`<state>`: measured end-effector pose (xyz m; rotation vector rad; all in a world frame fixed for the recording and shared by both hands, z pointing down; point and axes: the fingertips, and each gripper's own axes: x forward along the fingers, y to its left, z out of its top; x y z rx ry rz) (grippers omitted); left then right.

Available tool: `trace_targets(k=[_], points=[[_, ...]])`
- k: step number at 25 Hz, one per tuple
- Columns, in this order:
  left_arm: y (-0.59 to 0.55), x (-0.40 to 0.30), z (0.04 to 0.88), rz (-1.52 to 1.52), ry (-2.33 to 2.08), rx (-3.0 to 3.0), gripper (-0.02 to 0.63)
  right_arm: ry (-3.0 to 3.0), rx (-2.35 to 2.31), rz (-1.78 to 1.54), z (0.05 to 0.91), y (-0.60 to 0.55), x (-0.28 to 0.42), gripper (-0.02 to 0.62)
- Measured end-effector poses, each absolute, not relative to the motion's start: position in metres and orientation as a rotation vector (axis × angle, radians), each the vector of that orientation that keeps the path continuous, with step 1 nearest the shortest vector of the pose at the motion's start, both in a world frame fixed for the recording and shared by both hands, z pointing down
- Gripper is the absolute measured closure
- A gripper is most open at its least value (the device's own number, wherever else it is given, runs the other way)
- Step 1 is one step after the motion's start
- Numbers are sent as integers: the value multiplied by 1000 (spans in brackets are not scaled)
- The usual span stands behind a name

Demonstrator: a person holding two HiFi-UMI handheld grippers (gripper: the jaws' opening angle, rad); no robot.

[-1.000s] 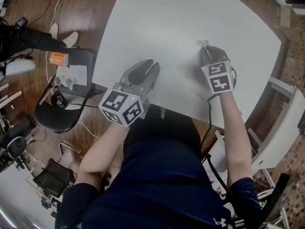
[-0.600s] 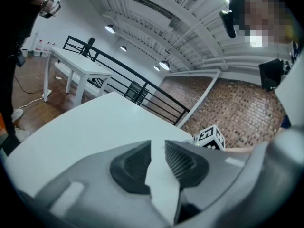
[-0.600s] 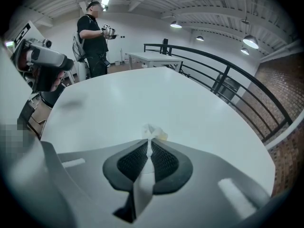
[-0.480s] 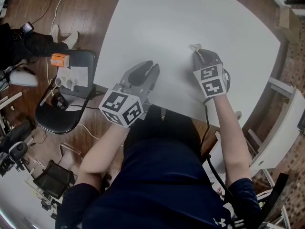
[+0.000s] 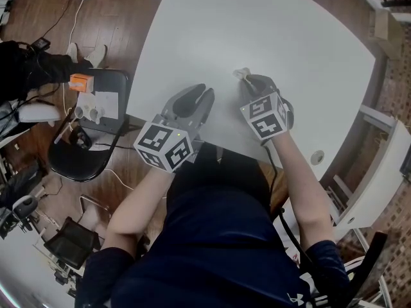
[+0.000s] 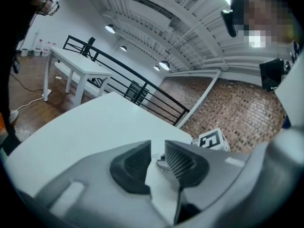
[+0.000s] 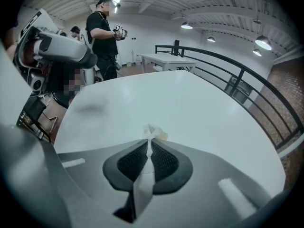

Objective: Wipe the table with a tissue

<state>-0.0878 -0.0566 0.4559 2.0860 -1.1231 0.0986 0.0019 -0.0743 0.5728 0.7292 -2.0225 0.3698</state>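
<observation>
A small crumpled white tissue [image 5: 241,73] touches the white table [image 5: 257,24] near its front edge. My right gripper [image 5: 249,79] is shut on it, and in the right gripper view the tissue [image 7: 153,133] sticks out past the fingertips of that gripper [image 7: 150,145]. My left gripper [image 5: 204,94] rests over the table's near edge, a short way left of the right one. Seen in the left gripper view, the left gripper [image 6: 157,148] has its jaws a little apart with nothing held, and the right gripper's marker cube [image 6: 212,140] shows just beyond.
A black chair [image 5: 61,153] left of the table carries an orange box [image 5: 78,80], paper and small cups. Wooden floor lies around the table. A person [image 7: 102,30] stands beyond the table's far side, near another white table [image 7: 166,59] and a black railing [image 7: 247,75].
My right gripper has slid leftward across the table with the tissue, closing in on the left gripper. The left gripper has stayed still.
</observation>
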Motion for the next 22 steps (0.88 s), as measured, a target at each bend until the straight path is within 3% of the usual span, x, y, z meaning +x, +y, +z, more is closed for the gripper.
trace_targets(k=[15,22], points=[[-62,-89,452,97,-1141,2083,515,-2074,584,342,574,-40,-50,569],[-67,-88,441,89,-1137,2107,517,-2196,719,510,544,-47,-44,569]])
